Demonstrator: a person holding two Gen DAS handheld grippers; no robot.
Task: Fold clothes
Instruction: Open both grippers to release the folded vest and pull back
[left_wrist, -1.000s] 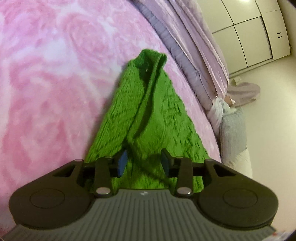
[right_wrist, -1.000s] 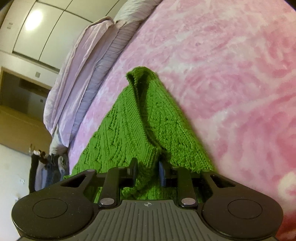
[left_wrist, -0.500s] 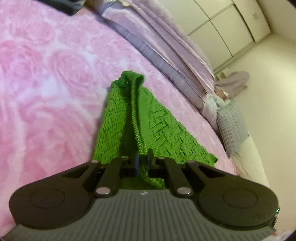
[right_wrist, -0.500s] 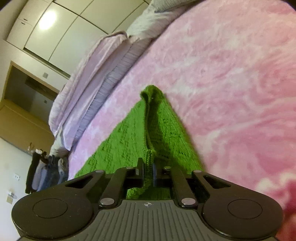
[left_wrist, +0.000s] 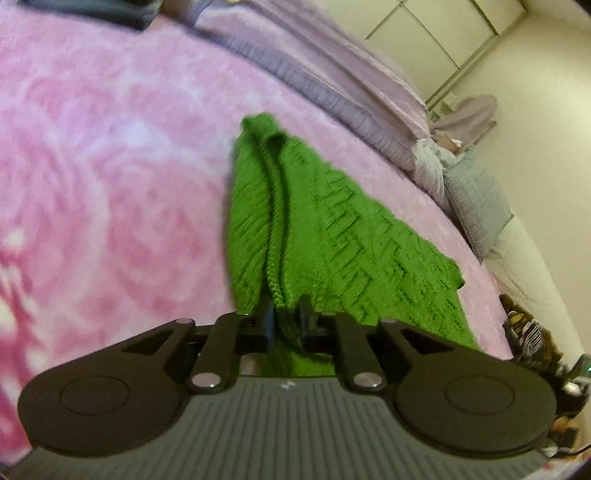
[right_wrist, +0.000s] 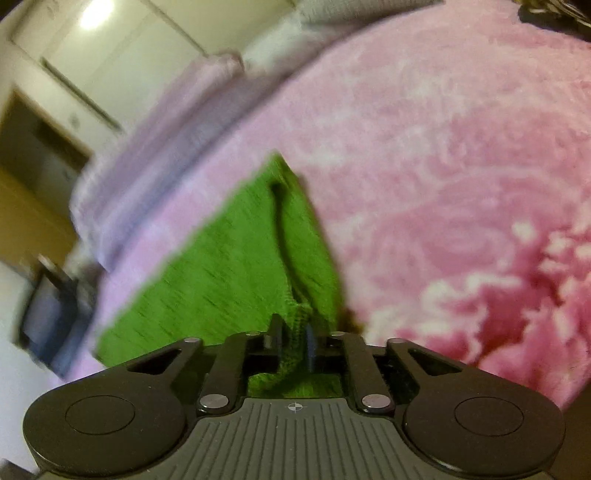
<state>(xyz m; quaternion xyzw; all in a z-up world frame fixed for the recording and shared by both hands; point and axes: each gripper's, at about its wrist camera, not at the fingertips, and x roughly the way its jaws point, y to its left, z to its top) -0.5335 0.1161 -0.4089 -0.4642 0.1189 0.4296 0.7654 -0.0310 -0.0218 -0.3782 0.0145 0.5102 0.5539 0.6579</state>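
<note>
Green knit garment (left_wrist: 325, 236): spread on pink bed cover (left_wrist: 110, 192), running toward my twelve o'clock. Left hand-held gripper (left_wrist: 286, 314) and right hand-held gripper (right_wrist: 293, 334) each pinch its near edge, jaws easing open.

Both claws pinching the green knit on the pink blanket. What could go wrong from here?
1. The left claw and right claw each hold only a thin bunched edge of the green knit, and both are opening: it may slip out mid-fold.
2. Loose knit may drag on the fuzzy pink blanket and fold crooked.
</note>
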